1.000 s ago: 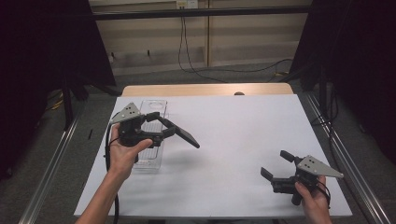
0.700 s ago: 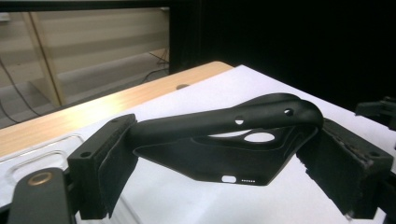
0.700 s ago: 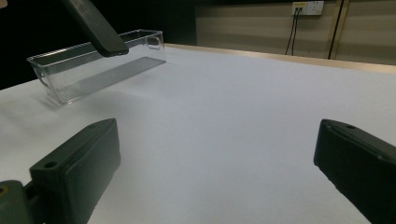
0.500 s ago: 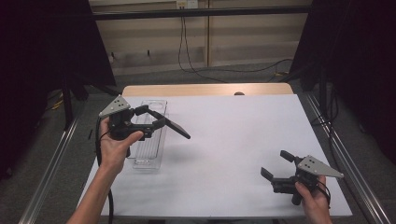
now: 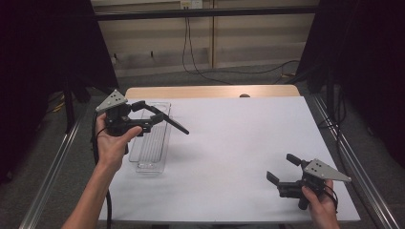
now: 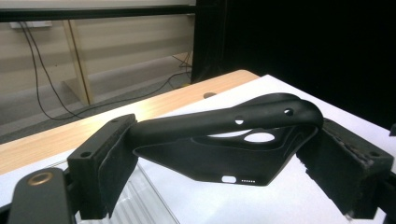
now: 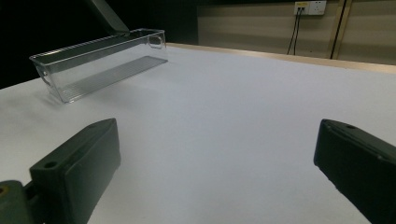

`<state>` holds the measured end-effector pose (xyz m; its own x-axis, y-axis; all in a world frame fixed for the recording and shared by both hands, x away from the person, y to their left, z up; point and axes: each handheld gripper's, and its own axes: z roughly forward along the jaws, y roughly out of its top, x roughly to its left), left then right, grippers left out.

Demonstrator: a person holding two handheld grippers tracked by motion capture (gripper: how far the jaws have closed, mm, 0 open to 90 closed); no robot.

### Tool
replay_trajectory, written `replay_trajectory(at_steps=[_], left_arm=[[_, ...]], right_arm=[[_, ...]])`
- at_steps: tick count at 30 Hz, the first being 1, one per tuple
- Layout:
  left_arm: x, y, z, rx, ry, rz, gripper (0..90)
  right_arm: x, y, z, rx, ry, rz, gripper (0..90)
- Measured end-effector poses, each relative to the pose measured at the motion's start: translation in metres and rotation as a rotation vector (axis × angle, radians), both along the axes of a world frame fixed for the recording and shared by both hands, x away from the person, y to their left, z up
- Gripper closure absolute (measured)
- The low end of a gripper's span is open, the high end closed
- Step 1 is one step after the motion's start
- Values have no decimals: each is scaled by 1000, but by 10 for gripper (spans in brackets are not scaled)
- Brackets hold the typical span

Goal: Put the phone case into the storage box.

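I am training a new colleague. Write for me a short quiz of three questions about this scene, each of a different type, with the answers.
1. True or false: the right gripper holds something.
2. What does the left gripper hold? A) a black phone case B) a spoon C) a cloth
3. Fill in: the clear plastic bin lies on the person's ____ side of the white table.

Key: 1 false, its jaws stand open and empty; 2 A; 3 left.

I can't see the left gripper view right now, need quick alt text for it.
A black phone case is clamped between the left gripper's two padded jaws and bows upward under the squeeze, held above the white table. A corner of the clear plastic bin lies just below.
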<state>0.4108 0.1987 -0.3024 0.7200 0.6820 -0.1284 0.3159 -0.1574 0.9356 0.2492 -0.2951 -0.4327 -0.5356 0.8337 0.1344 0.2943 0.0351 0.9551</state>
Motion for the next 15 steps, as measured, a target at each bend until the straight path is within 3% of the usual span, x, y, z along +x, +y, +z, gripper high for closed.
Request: replay_trajectory(at_steps=[15], left_arm=[[13, 8, 13, 18, -2, 74, 133]], right_arm=[[0, -1, 0, 2, 0, -1, 0]])
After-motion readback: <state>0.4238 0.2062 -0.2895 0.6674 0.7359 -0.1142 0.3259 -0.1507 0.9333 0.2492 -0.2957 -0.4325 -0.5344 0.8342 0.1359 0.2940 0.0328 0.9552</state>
